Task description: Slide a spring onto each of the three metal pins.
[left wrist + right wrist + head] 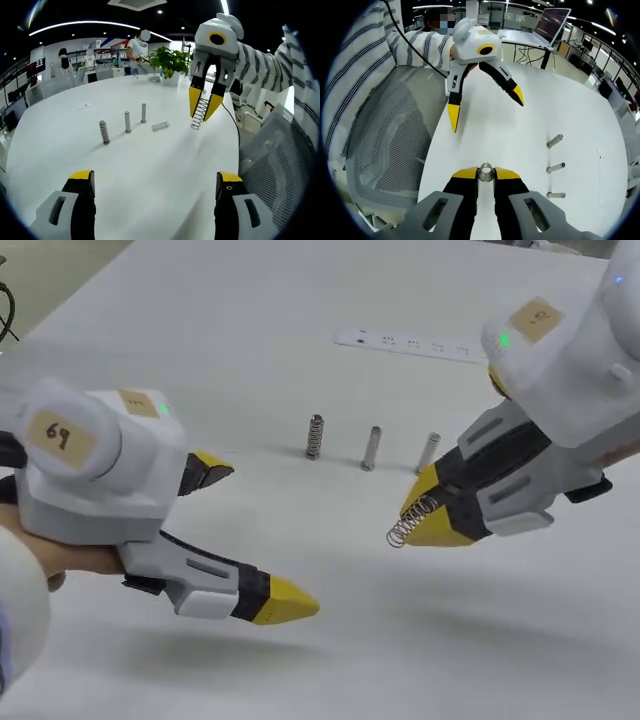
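Three metal pins stand in a row on the white table (pixel 300 660). The left pin carries a spring (pixel 315 437); the middle pin (pixel 371 448) and the right pin (pixel 428 452) are bare. My right gripper (pixel 424 514) hovers just in front of the right pin, shut on a second spring (pixel 404 526) that pokes out past its yellow tips. The right gripper view shows that spring (pixel 486 173) end-on between the closed jaws. My left gripper (pixel 254 538) hangs open at the near left, holding nothing. A third spring (pixel 160 126) lies loose on the table beside the pins.
A white power strip (pixel 410 343) lies on the table beyond the pins. A grey mesh chair (pixel 390 150) stands at the table's edge. A potted plant (pixel 170 60) sits at the table's far end, with people behind it.
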